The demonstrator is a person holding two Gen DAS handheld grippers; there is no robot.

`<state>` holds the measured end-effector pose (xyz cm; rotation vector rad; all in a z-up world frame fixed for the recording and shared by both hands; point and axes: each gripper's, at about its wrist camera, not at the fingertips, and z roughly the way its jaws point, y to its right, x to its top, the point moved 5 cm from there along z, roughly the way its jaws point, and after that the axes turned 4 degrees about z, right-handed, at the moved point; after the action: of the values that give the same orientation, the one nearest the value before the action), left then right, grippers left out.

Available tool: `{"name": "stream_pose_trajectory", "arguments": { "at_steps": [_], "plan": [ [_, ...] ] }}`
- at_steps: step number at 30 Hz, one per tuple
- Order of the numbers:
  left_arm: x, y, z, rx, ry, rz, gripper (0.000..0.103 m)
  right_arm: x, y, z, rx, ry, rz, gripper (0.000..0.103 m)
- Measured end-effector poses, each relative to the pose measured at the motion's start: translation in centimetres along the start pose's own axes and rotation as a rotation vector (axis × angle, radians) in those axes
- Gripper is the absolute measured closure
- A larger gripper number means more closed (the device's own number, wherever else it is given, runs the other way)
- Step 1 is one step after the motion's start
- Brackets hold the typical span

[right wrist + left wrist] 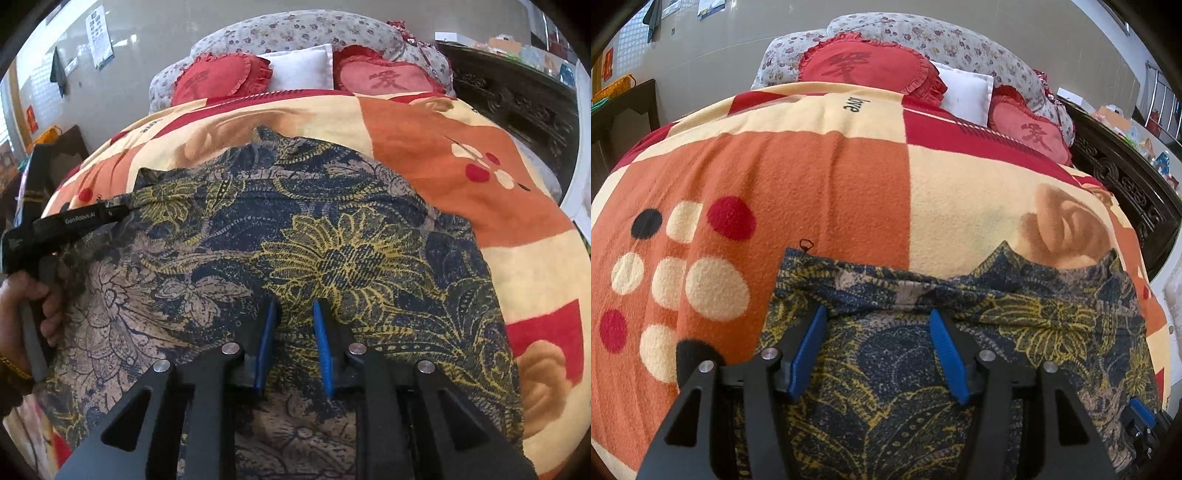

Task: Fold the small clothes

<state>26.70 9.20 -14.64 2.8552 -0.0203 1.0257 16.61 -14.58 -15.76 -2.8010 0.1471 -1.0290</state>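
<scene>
Left wrist view: the left claw (pixel 877 321) hangs released, jaws well apart over the floral garment (pixel 905 369) spread flat on the bed's blanket (pixel 812 177), ready for folding. Right wrist view: the right claw (pixel 294 312), nearly clenched, grips nothing I can see above the cloth's middle.

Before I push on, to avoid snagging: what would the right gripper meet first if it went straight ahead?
Probably the floral garment: the right gripper points down at it, jaws narrowly apart, nothing in between. Depth is unclear.
</scene>
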Motion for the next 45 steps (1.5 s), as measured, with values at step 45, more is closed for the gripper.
{"name": "stream_pose_trajectory", "arguments": {
  "at_steps": [45],
  "plan": [
    [-17.0,-6.0,-15.8,-0.553,-0.088,-0.429,0.020,-4.1,0.5,-3.9,0.047,0.007,0.021,0.079]
  ]
}}
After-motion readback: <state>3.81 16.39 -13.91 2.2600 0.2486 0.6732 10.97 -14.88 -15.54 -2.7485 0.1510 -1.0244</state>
